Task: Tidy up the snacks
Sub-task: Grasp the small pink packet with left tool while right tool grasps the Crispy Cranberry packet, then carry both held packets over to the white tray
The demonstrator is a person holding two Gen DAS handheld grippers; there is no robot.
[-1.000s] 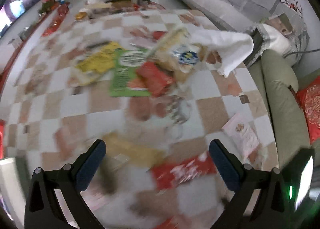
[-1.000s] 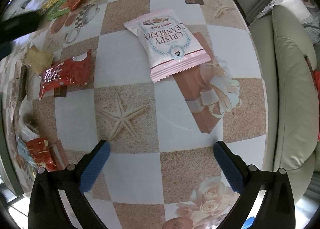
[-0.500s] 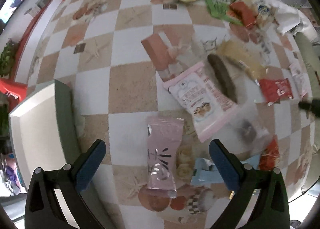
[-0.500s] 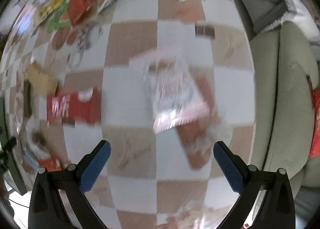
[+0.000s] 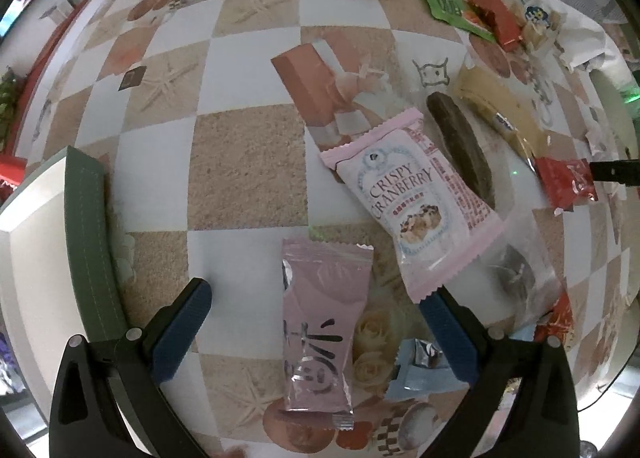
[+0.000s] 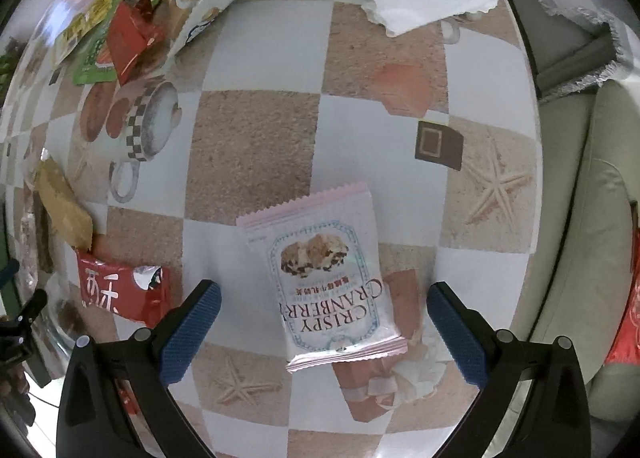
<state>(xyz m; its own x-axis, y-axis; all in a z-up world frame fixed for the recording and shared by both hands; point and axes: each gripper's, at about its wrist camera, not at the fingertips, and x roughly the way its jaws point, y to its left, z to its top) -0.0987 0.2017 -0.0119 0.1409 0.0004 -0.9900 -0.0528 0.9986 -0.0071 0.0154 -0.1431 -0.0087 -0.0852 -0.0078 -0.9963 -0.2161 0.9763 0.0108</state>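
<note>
Left wrist view: left gripper (image 5: 316, 306) spread wide and empty, straddling a flat, mauve foil snack packet (image 5: 320, 334) lying lengthwise between its blue pads, evidently lined up for pickup. A pink-edged white "Crispy Cranberry" pouch (image 5: 416, 201) lies just beside it on the checkered tablecloth (image 5: 240, 169).

Right wrist view: right gripper (image 6: 320, 306) likewise spread and empty, centred over another pink-edged white cranberry pouch (image 6: 324, 278). A red foil packet (image 6: 120, 290) lies nearby, unsorted.

Left gripper (image 5: 316, 322) swung down over a mauve packet (image 5: 320, 334); right gripper (image 6: 322, 320) seemingly neared the cranberry packet (image 6: 324, 278)
</note>
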